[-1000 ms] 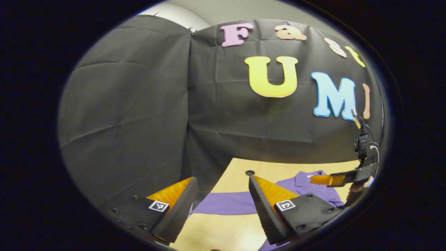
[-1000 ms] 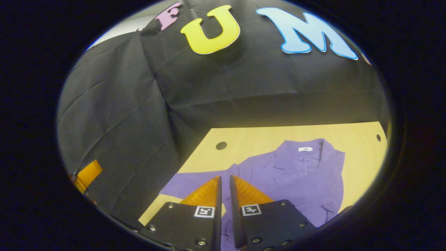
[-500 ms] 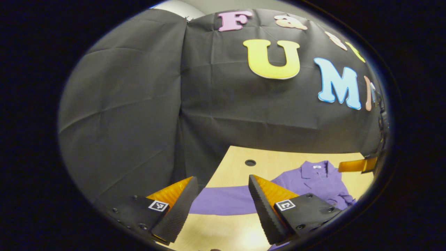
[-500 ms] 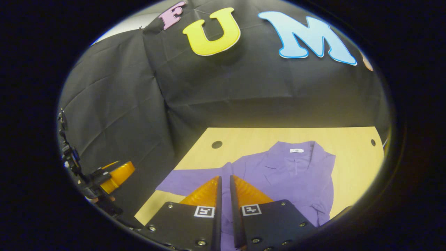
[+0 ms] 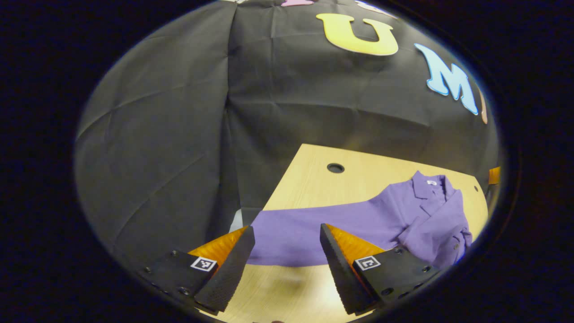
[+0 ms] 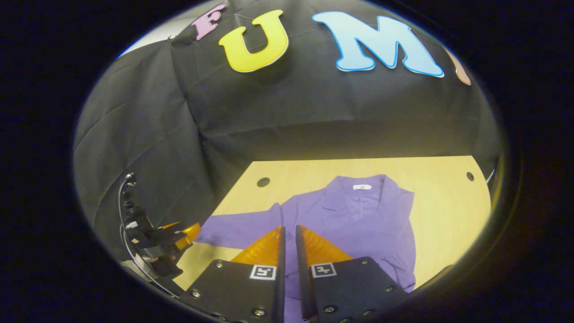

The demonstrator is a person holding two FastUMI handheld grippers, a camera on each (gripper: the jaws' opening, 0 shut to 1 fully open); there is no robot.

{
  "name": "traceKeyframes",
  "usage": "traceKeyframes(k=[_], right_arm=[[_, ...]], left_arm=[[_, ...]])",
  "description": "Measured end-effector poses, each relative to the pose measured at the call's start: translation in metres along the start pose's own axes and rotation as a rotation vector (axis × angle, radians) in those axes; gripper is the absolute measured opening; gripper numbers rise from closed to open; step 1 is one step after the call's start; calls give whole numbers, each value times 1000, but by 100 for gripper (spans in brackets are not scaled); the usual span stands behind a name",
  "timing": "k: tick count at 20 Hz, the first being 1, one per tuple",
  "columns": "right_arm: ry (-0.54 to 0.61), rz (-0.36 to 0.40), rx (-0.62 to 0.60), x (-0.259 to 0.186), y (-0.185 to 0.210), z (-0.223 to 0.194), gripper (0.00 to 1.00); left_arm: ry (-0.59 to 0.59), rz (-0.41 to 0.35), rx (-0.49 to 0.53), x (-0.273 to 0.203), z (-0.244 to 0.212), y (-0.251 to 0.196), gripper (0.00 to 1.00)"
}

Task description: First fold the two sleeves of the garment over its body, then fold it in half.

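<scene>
Fingers of our left gripper (image 5: 287, 244) gape above the garment's (image 6: 358, 220) outstretched sleeve (image 5: 314, 224) near the counter's (image 6: 439, 197) left edge; our right gripper (image 6: 289, 237) is nearly closed, empty.

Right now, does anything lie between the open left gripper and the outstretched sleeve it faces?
Nothing visible does. The left gripper hangs open above the sleeve, with only bare table around it.

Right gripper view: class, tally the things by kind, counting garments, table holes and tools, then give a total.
Purple garment: 1
Table holes: 2
Tools, the right tool and the left tool: 2
Total: 5
</scene>
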State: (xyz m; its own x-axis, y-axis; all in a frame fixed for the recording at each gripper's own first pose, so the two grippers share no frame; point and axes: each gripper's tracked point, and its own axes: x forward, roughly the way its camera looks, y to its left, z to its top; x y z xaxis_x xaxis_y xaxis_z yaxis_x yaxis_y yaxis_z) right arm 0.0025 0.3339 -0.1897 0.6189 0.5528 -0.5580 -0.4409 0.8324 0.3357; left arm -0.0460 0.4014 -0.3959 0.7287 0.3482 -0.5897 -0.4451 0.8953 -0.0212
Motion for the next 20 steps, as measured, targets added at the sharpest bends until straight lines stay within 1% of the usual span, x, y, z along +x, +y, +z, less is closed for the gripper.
traceKeyframes(k=[2, 4, 8, 11, 12, 15, 16, 18, 19, 20], right_arm=[[11, -20, 8, -3, -10, -5, 14], [16, -37, 21, -7, -20, -7, 14], [34, -69, 45, -13, -37, -18, 14], [42, -83, 64, -18, -47, -25, 15], [43, -88, 70, -19, -50, -25, 14], [43, -95, 95, -22, -58, -27, 14], [45, -97, 103, -23, -60, -27, 14], [48, -98, 116, -24, -62, -28, 14], [51, -99, 118, -25, -64, -30, 14], [52, -100, 117, -26, -64, -30, 14]], left_arm=[[43, 16, 0, 16, -14, 7, 99], [86, 33, 0, 30, -30, 11, 94], [162, 54, -15, 46, -59, 16, 94], [217, 56, -15, 51, -79, 15, 94], [203, 51, -19, 51, -78, 12, 99], [207, 48, -20, 52, -76, 15, 99], [205, 43, -14, 52, -77, 14, 95], [214, 41, 5, 52, -76, 14, 97], [212, 28, 1, 54, -73, 9, 97], [212, 31, -3, 52, -76, 8, 92]])
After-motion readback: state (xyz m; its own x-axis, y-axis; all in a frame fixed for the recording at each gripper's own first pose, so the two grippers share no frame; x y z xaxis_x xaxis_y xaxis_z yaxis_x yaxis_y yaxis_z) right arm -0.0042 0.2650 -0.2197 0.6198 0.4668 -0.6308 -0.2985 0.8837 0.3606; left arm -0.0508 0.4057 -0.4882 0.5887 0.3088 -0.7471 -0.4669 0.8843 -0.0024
